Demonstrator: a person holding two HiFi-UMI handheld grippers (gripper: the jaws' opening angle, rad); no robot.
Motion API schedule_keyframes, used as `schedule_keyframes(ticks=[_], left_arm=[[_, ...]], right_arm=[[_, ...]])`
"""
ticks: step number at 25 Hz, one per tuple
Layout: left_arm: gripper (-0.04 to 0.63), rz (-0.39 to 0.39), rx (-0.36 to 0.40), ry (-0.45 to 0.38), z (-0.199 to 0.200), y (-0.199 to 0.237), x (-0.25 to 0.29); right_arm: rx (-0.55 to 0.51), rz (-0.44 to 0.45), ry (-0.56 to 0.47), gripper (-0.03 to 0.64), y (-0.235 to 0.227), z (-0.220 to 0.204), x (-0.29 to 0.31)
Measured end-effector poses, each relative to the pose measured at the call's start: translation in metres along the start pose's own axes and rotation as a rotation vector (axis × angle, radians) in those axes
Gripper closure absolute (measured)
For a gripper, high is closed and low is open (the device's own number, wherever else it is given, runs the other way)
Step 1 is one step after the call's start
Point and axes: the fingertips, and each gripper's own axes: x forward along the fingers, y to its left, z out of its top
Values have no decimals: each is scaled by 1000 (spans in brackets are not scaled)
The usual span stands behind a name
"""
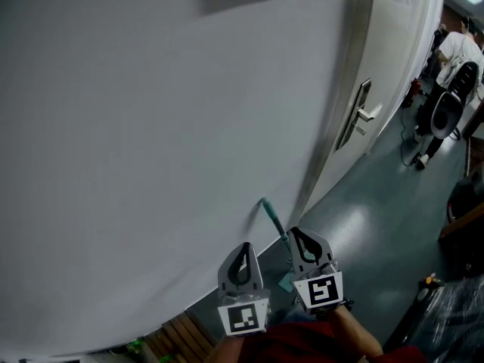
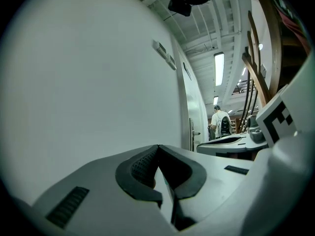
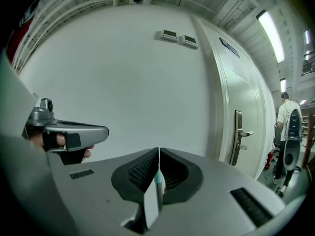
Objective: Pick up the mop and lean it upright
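The mop's thin handle (image 1: 274, 219) has a teal top end and leans with that end against the white wall (image 1: 151, 127). In the head view it runs down between my two grippers. My left gripper (image 1: 246, 246) is left of the handle, its jaws shut and empty (image 2: 158, 146). My right gripper (image 1: 294, 232) is just right of the handle, and its tips meet (image 3: 158, 149). Through the hollow behind those tips the right gripper view shows the teal handle end (image 3: 158, 178) below the jaws. The mop head is hidden.
A white door with a metal lever handle (image 1: 361, 116) stands to the right of the wall. Further right a person (image 1: 454, 59) stands on the grey-green floor. Wooden slats (image 1: 178, 335) lie at the wall's foot, and dark objects (image 1: 454, 308) sit at the lower right.
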Motion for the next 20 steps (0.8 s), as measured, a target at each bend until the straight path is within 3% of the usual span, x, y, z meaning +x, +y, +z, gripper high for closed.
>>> schedule_keyframes(ticks=[10, 20], left_arm=[[581, 63, 12, 3, -3, -3, 5], [581, 104, 11, 8, -2, 11, 5]], right_arm=[[3, 50, -16, 598, -7, -2, 6], [14, 107, 50, 585, 1, -20, 25]])
